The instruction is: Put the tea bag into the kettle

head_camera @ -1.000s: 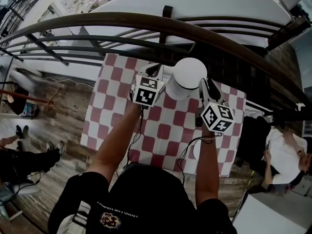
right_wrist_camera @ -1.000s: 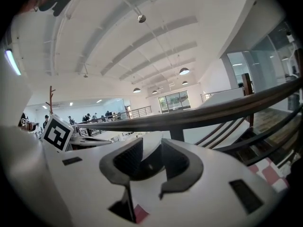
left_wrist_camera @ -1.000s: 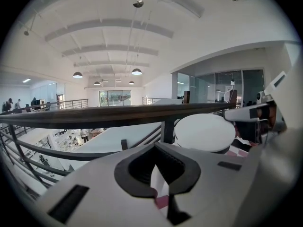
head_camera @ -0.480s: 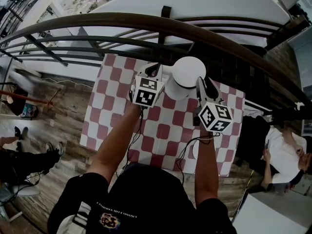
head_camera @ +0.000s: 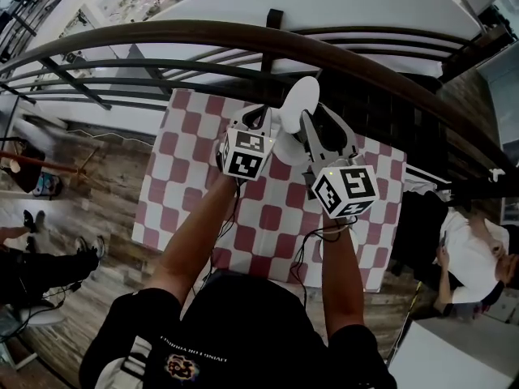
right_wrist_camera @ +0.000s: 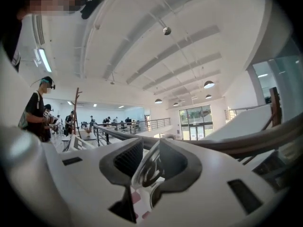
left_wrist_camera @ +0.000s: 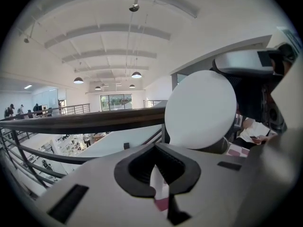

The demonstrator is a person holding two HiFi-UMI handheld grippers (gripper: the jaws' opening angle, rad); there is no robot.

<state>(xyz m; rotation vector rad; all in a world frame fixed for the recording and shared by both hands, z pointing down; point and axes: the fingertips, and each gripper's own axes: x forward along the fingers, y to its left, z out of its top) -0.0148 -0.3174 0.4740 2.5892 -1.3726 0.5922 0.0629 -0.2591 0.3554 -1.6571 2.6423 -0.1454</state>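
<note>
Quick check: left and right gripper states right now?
Left hand-held gripper: closed on what looks like the tea bag.
Right hand-held gripper: closed on a shiny clear part; what it is cannot be told.

Your right gripper (right_wrist_camera: 152,161) has its jaws closed on a clear curved piece (right_wrist_camera: 144,171), which stands tilted between the dark pads. Red-and-white checked cloth (right_wrist_camera: 137,197) shows through the gap below. A dark railing (right_wrist_camera: 236,143) crosses behind, and a person in a cap (right_wrist_camera: 38,109) stands far left.
</note>
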